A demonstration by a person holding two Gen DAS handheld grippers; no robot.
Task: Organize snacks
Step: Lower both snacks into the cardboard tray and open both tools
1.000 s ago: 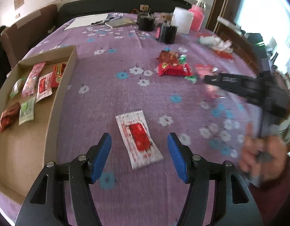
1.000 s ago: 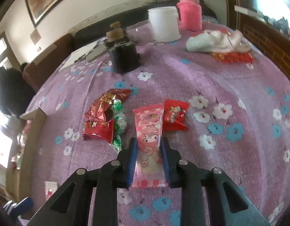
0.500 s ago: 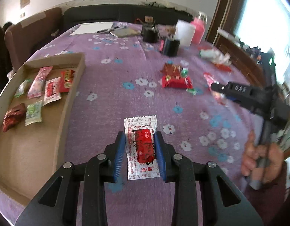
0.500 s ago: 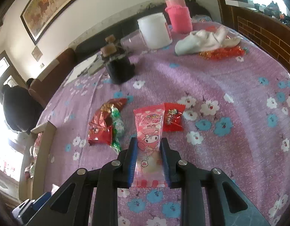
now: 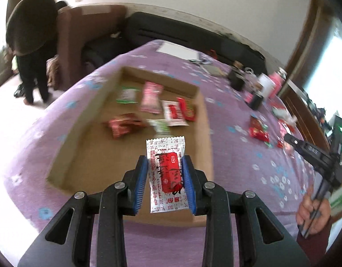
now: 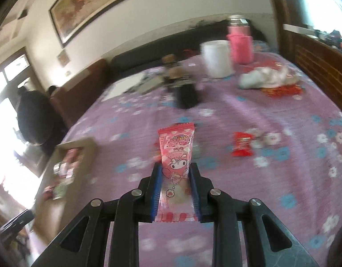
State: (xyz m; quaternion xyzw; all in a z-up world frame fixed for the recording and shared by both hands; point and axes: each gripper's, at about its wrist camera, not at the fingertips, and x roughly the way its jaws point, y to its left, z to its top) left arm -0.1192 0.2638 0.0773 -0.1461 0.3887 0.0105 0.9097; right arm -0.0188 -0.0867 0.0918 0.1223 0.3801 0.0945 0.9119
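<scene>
Already the sorting is well under way: the cardboard tray (image 5: 204, 120), lying at the left edge of the table (image 5: 233, 155) with its purple flowered cloth, holds six or so packets gathered toward its far end, among them a pink packet (image 5: 151, 98), a green-and-white one (image 5: 126, 94), a crinkled red one (image 5: 124, 124) and a red-and-white one (image 5: 174, 112); the left wrist view is smeared there, so the count is only a fair guess. Both tongs are loaded. The left gripper (image 5: 165, 175) has its blue pads pressed nearly together on the sides of a white-and-red sachet (image 5: 166, 173), which hangs clear above the near half of the tray, over bare cardboard. The right gripper (image 6: 175, 189) is likewise clamped almost fully closed on a pink cartoon packet (image 6: 176, 155), held up off the cloth over the middle of the table, with the tray's corner showing toward the left edge of that view. The hand (image 5: 313, 211) carrying the right gripper shows at the right edge of the left wrist view. What is left, by my reading, is to set these two packets down in the tray and then fetch the rest: a small red packet (image 6: 242, 148) lies loose on the cloth toward the right side of the table, and a cluster of red wrappers (image 5: 258, 130) sits beyond the tray's right wall. The far end of the table carries a white tub (image 6: 216, 59) and a pink jar (image 6: 239, 44), which look to be no part of the job.
</scene>
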